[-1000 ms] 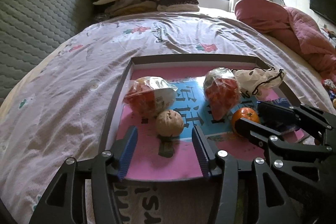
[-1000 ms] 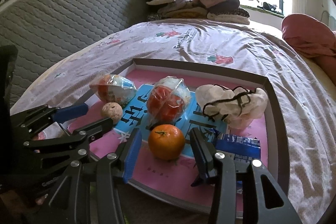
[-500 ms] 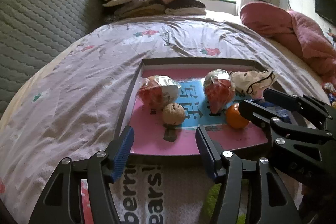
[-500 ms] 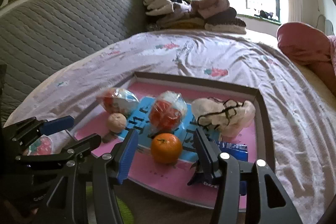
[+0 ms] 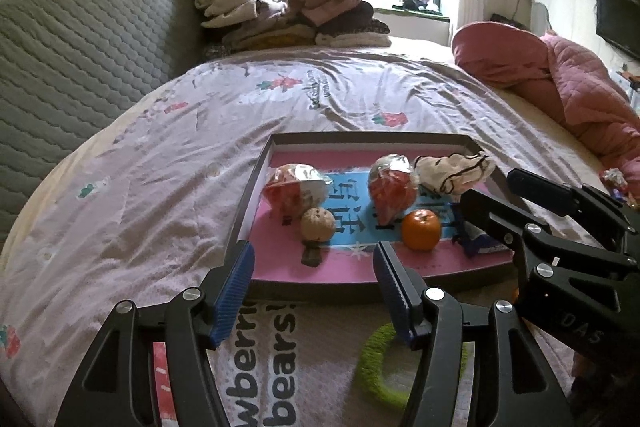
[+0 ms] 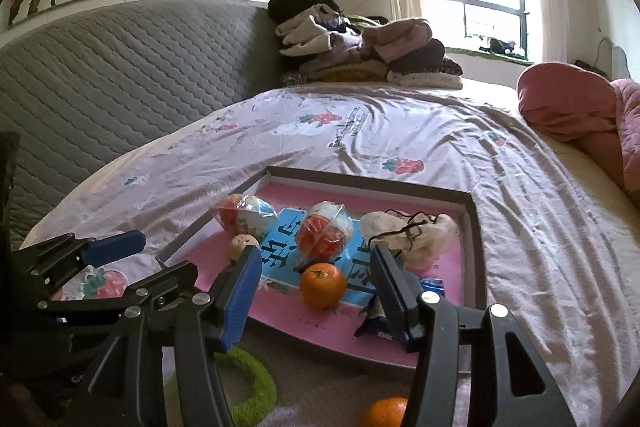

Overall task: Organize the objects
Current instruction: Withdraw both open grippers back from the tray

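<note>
Fingers of the left gripper (image 5: pixel 312 293) spread empty; the right gripper (image 6: pixel 316 297) is opening, empty. The tray (image 5: pixel 256 183) (on the bed) holds an orange (image 5: pixel 421 229), a walnut (image 5: pixel 317 223), two wrapped snacks, a pouch (image 5: pixel 452 173).

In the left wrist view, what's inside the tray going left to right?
Wrapped red snack → walnut → second wrapped red snack → orange → cloth pouch, all in the tray.

Orange (image 6: pixel 322 285), walnut (image 5: pixel 317 223), two bagged fruits (image 5: pixel 390 193) in pink tray (image 5: pixel 360 269)
</note>
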Tool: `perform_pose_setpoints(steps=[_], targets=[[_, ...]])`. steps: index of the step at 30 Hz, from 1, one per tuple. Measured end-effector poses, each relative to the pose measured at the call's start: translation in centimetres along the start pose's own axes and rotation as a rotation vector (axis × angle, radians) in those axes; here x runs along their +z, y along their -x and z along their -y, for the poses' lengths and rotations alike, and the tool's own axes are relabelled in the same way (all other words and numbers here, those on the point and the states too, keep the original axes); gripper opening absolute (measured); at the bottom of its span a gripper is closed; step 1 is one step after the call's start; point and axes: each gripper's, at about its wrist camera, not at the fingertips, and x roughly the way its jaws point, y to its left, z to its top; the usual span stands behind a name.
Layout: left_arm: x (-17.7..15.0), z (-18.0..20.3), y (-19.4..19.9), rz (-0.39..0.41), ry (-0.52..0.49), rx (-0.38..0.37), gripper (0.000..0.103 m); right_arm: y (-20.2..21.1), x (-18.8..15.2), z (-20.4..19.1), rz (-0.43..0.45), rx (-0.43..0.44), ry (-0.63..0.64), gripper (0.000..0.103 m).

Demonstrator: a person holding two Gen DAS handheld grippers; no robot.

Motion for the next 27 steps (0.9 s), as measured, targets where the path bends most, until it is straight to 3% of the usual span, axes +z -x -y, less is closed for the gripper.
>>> perform_pose_setpoints(steps=[27], targets=[[0.1, 2.6, 7.9, 0.088, -0.058, -0.050, 0.064, 8.4, -0.3, 0.2, 0.039, -0.060, 0.006, 0.062]])
